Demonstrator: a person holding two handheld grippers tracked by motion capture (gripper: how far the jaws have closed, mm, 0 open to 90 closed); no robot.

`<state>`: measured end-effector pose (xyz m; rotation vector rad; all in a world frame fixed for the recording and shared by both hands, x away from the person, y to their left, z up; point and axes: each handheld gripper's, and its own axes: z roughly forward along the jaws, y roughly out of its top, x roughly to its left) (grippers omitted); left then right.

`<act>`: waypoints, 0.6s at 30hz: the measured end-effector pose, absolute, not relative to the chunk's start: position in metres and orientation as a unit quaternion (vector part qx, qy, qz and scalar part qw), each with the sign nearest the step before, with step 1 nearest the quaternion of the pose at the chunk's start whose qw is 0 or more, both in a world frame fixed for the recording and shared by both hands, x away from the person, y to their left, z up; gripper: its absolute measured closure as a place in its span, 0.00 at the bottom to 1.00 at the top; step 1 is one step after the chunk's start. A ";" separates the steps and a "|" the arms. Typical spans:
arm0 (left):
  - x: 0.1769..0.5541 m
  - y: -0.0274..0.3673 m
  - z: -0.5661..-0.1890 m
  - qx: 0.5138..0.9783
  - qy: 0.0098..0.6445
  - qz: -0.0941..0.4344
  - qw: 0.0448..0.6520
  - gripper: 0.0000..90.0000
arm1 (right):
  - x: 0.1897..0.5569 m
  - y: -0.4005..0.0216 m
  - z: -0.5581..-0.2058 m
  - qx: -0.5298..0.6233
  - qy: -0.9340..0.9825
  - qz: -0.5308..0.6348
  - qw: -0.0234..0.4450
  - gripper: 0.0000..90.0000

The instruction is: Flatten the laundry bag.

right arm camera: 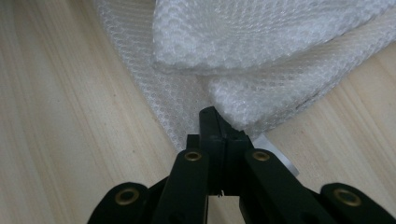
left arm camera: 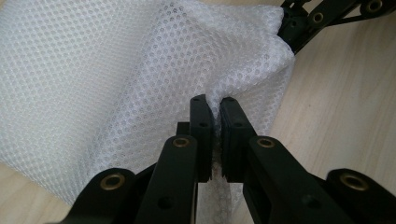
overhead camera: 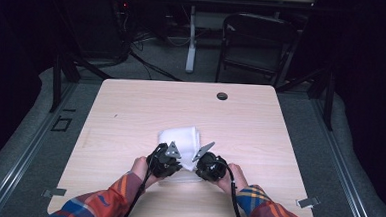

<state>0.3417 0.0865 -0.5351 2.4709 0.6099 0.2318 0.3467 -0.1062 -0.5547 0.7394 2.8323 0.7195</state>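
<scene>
A white mesh cloth [overhead camera: 179, 137] lies folded on the wooden table [overhead camera: 131, 105], near its front edge. My left gripper [overhead camera: 172, 156] holds the cloth's near left part. In the left gripper view its jaws [left arm camera: 213, 100] are shut, pinching a fold of the mesh cloth [left arm camera: 116, 70] between the pads. My right gripper [overhead camera: 198, 161] holds the near right part. In the right gripper view it [right arm camera: 217, 114] is shut on the edge of the layered mesh cloth [right arm camera: 261, 37]. The right gripper's linkage [left arm camera: 322, 16] shows at the top right of the left gripper view.
A dark round grommet [overhead camera: 222, 96] sits in the table's far side. Behind the table stand a black folding chair [overhead camera: 254, 41] and a white table leg [overhead camera: 191, 38]. A small pale tag [right arm camera: 275, 151] peeks out beside the right gripper's jaws.
</scene>
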 end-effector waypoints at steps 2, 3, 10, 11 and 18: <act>0.342 0.087 -0.535 0.924 0.229 0.087 0.292 0.95 | 0.347 -0.106 -0.555 0.246 0.937 0.239 0.064 1.00; 0.342 0.088 -0.534 0.924 0.230 0.089 0.293 0.95 | 0.347 -0.107 -0.555 0.248 0.936 0.241 0.061 1.00; 0.340 0.093 -0.529 0.912 0.241 0.110 0.314 0.95 | 0.347 -0.107 -0.555 0.249 0.936 0.243 0.059 1.00; 0.340 0.094 -0.528 0.909 0.245 0.113 0.318 0.95 | 0.348 -0.107 -0.555 0.250 0.936 0.240 0.060 1.00; 0.339 0.099 -0.525 0.906 0.253 0.115 0.320 0.95 | 0.349 -0.108 -0.555 0.254 0.934 0.244 0.055 1.00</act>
